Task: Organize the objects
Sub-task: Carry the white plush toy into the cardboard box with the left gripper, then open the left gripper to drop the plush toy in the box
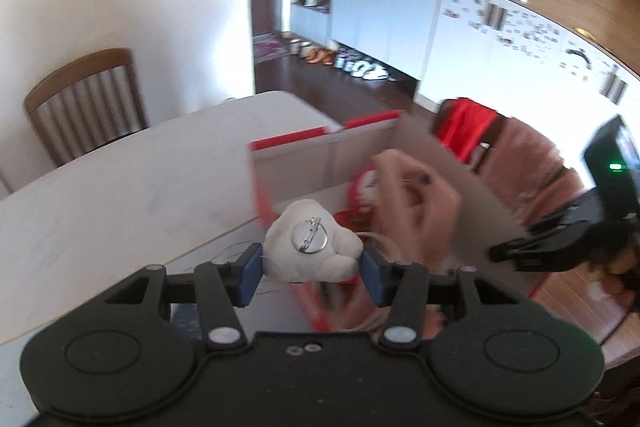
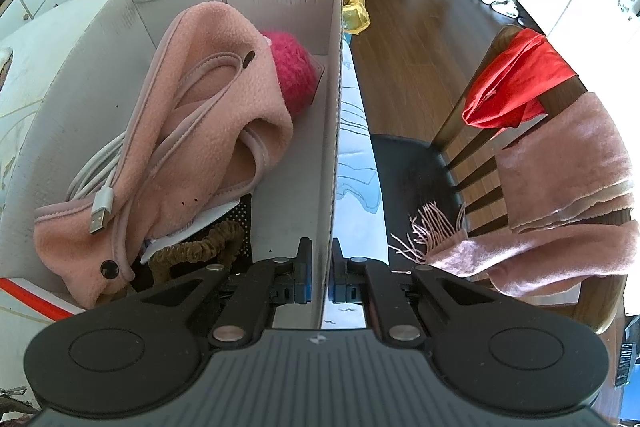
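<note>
Scarf [image 2: 560,187], red cloth [image 2: 516,83] draping chair [image 2: 460,147]

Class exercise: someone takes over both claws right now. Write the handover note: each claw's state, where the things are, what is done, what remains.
Left claw: shut on the white plush brooch, pin side up, held above the near end of the box.
Right claw: clamped on the box wall, steadying it.
In the box: pink fleece, white USB cable, magenta knit, brown scrunchie.
Left to do: set the brooch in the box.
</note>
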The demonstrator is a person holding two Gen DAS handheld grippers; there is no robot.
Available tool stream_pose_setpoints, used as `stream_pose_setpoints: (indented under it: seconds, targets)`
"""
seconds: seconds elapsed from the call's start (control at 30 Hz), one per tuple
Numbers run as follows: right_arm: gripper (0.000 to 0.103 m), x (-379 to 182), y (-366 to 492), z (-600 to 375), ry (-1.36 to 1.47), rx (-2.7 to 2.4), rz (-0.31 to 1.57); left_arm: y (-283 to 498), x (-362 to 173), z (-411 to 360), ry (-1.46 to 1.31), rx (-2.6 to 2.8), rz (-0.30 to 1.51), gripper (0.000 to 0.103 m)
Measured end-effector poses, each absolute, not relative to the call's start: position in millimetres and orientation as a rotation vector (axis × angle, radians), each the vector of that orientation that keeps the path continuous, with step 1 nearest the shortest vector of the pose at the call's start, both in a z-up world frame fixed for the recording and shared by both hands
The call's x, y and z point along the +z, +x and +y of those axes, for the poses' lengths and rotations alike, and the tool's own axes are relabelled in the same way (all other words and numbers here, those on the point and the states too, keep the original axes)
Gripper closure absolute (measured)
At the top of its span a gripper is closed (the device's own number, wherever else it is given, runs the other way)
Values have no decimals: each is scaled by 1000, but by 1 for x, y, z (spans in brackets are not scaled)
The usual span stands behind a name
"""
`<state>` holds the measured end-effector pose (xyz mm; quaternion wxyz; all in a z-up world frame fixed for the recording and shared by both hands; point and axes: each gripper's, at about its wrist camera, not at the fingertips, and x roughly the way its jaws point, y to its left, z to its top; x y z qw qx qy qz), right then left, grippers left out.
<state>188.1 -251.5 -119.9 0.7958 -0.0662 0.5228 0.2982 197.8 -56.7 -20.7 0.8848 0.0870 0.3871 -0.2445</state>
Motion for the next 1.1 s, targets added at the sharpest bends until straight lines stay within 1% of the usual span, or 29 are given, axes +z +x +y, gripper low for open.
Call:
stream_pose_setpoints:
  seconds: [0.17,0.4,0.63,0.67,0.87,1.1]
  targets:
    - [96,-120,187,-253,-136,644,1116,188,-27,-97,231,-590,812,53]
    - [96,-119,187,-255,-127,647,1109,184,-60,-136,320,-644,868,53]
    - [96,-119,186,-256,-123,648,1109,187,-79,-142,357,-643,920,52]
    - [98,-119,186,-256,-120,647,1106,188,-81,-143,366,-644,921,52]
    - [100,-118,183,-257,-123,646,1089,188,-86,-144,382,-635,934,50]
    - [100,-118,182,-258,-117,643,1084,186,-87,-143,373,-619,941,43]
